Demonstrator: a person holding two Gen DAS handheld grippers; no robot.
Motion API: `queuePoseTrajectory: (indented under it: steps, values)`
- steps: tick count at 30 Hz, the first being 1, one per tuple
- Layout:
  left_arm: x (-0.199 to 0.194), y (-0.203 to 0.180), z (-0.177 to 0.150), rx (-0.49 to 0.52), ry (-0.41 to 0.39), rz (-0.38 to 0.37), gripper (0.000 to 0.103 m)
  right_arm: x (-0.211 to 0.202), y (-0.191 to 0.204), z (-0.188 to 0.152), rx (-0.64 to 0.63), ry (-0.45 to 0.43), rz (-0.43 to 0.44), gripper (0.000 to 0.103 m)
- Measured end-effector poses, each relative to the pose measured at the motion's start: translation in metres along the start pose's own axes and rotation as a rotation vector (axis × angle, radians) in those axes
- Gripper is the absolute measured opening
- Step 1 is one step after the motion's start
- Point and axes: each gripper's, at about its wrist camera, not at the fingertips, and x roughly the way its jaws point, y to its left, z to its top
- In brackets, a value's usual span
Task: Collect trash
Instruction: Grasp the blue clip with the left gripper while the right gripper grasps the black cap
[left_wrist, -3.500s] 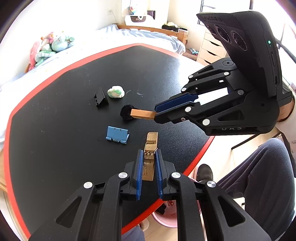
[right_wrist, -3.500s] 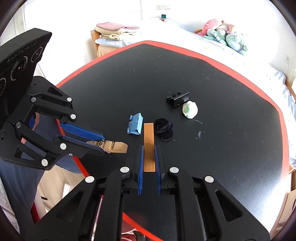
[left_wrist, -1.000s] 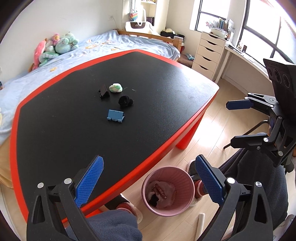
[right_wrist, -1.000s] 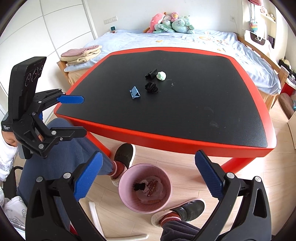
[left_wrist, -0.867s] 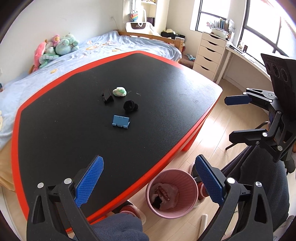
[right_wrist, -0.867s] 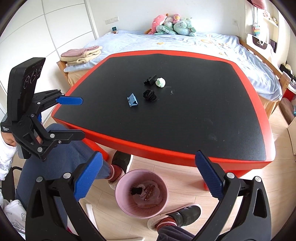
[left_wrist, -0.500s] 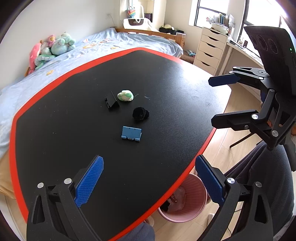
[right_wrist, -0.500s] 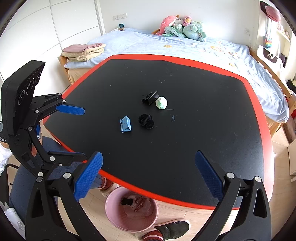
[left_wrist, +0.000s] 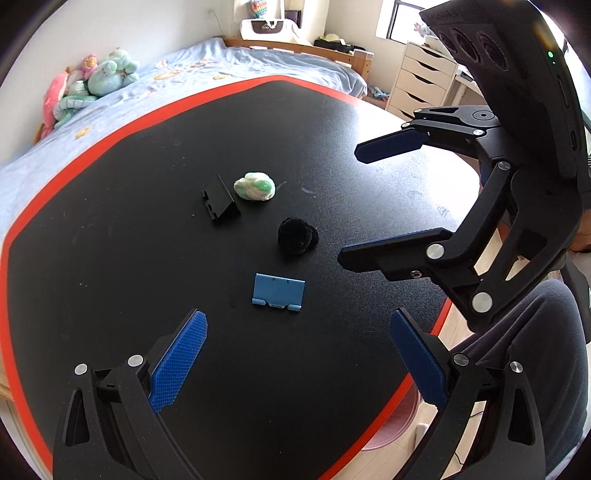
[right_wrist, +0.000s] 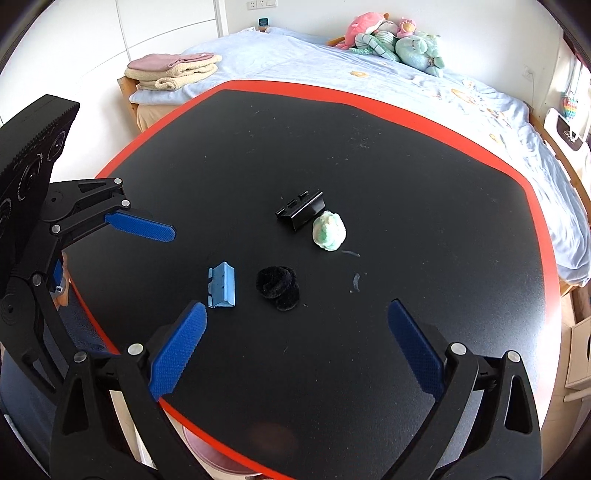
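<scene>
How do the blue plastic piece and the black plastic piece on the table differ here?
The blue plastic piece is light blue and lies nearest both hand-held grippers; the black plastic piece nearly matches the dark table and lies farther back. The black one sits right beside the white-green wad, while the blue one sits apart, near the black fuzzy ball. Both are small folded brackets lying untouched.

Both grippers tilt steeply down. The left gripper (left_wrist: 297, 347) has its jaws spread wide, nothing between the pads. The right gripper (right_wrist: 297, 343) is also wide apart and empty, its jaws having just been closing slightly. A dark-trousered leg (left_wrist: 535, 354) shows beside the left gripper.
</scene>
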Motion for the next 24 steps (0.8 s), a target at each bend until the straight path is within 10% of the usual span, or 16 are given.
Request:
queuePoseTrajectory:
  steps: [4, 18, 24]
  values:
    - [0.008, 0.003, 0.001, 0.002, 0.002, 0.001, 0.093, 0.018, 0.0, 0.004, -0.022, 0.039, 0.014, 0.077]
    - [0.012, 0.002, -0.005, 0.017, 0.004, 0.03, 0.036, 0.038, 0.008, 0.006, -0.072, 0.062, 0.037, 0.026]
    - [0.012, 0.002, -0.007, 0.017, -0.003, 0.036, 0.031, 0.035, 0.008, 0.002, -0.069, 0.055, 0.026, 0.024]
